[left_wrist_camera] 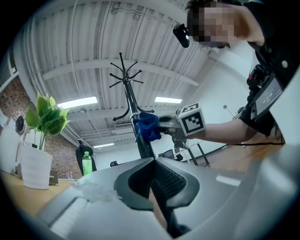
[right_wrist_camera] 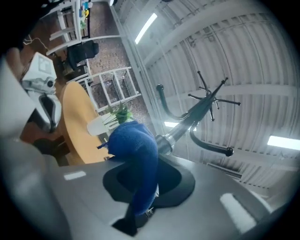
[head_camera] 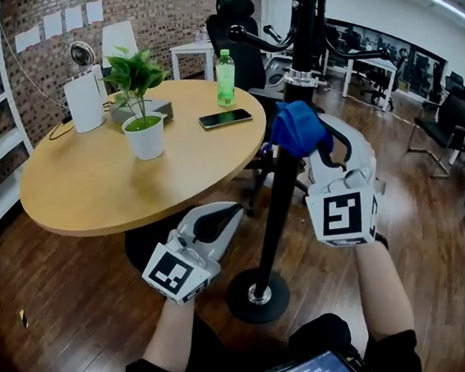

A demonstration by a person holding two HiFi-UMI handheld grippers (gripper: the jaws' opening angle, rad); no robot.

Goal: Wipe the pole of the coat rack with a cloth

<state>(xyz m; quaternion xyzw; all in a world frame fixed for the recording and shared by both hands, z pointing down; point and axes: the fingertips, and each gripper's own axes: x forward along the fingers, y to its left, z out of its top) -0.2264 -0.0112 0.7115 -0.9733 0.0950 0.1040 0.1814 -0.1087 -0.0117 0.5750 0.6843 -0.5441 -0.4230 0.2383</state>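
The coat rack's black pole rises from a round base just in front of me. A blue cloth is bunched against the pole just below its silver collar. My right gripper is shut on the cloth and holds it there from the right. In the right gripper view the cloth hangs between the jaws, with the pole behind it. My left gripper hovers low, left of the pole, shut and holding nothing. From the left gripper view I see the pole, the cloth and the right gripper.
A round wooden table stands to the left with a potted plant, a green bottle and a phone. A black office chair is behind the pole. Curved hooks stick out near the top.
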